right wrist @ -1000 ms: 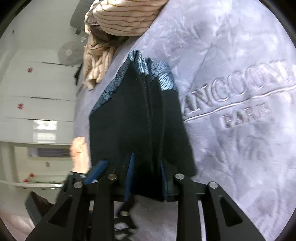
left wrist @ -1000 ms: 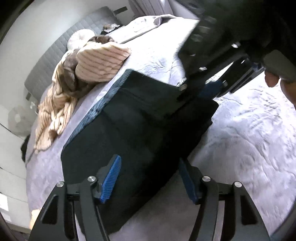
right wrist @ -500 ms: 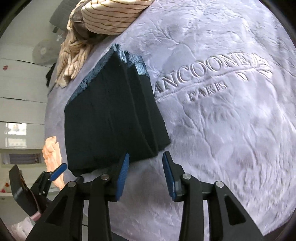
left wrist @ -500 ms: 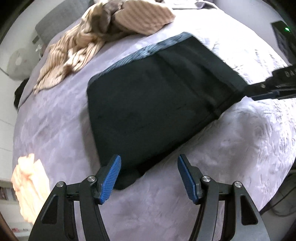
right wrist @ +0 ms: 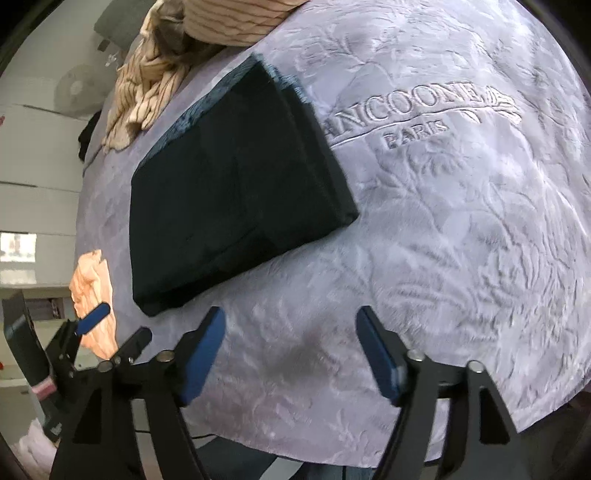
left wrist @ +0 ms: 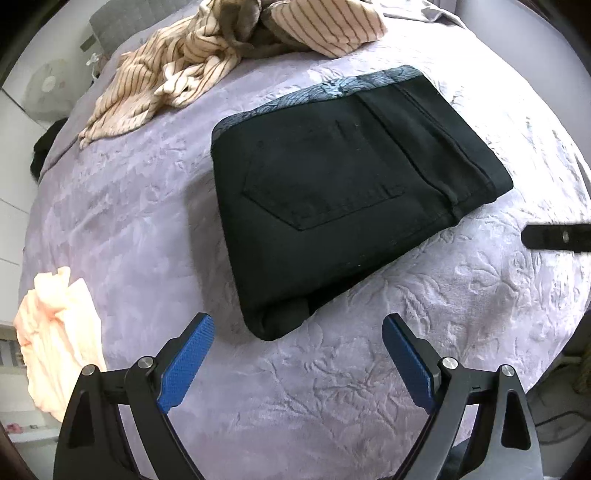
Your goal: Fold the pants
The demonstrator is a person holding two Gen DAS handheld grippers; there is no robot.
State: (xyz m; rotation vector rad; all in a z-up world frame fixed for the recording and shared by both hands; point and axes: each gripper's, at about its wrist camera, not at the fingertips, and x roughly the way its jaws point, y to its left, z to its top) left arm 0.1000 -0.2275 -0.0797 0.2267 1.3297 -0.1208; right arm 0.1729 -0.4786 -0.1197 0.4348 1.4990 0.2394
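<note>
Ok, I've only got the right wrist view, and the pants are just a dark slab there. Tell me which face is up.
Observer: The folded black denim pants lie on the lilac embossed bedspread with a stitched back pocket facing up.
Operator: Now report the left tongs.
Observer: The left tongs are opening above the bedspread with nothing between them. The near folded corner of the pants sits just beyond their tips.

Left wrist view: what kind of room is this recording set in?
Most likely a bedroom: a bed under a lilac embossed bedspread, a grey padded headboard, and folded black pants lying on it.
</note>
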